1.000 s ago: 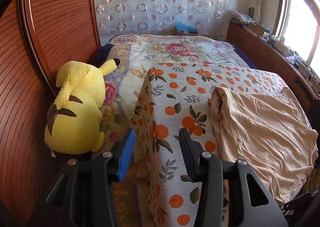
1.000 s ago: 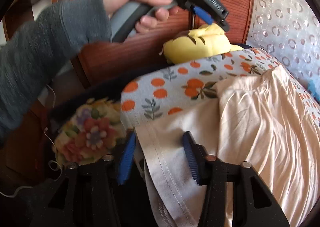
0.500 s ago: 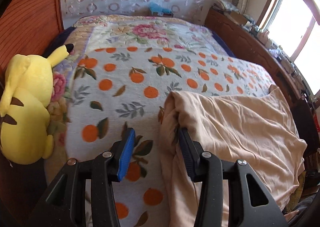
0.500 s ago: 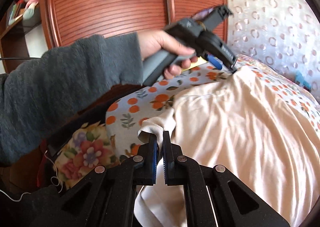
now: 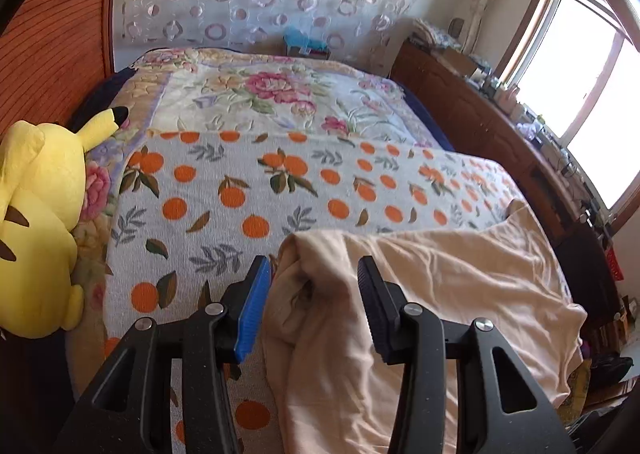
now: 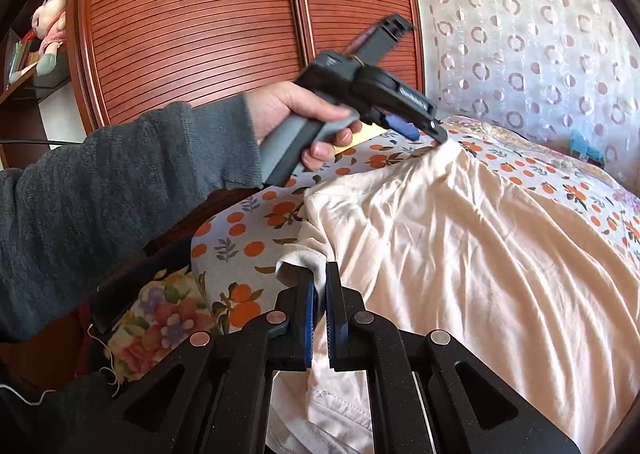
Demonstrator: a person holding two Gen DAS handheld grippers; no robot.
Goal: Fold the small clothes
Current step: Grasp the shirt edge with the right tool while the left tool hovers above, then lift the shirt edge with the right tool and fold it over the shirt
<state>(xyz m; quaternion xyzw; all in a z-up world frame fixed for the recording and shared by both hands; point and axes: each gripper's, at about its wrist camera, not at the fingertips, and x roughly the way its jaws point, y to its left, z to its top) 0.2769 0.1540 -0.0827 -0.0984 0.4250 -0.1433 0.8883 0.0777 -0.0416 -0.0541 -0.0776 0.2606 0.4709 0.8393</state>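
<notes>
My right gripper (image 6: 319, 288) is clamped on a bunched corner of the peach garment (image 6: 480, 254), its jaws nearly together with the cloth pinched between them. My left gripper (image 5: 312, 286) has its jaws parted around a rumpled fold at another corner of that garment, the pads not visibly pressing in, and a hand (image 6: 296, 114) in a grey sleeve (image 6: 120, 190) holds it. The garment lies spread on the orange-print blanket (image 5: 240, 206) over the bed, with a yellow plush toy (image 5: 36, 214) off to the left by the wooden headboard (image 6: 192, 22).

The yellow plush toy (image 5: 36, 222) was cut off by the left edge. The peach garment (image 5: 460, 294) ran off the bottom. Things on the window ledge (image 5: 532, 122) were too small to tell.
</notes>
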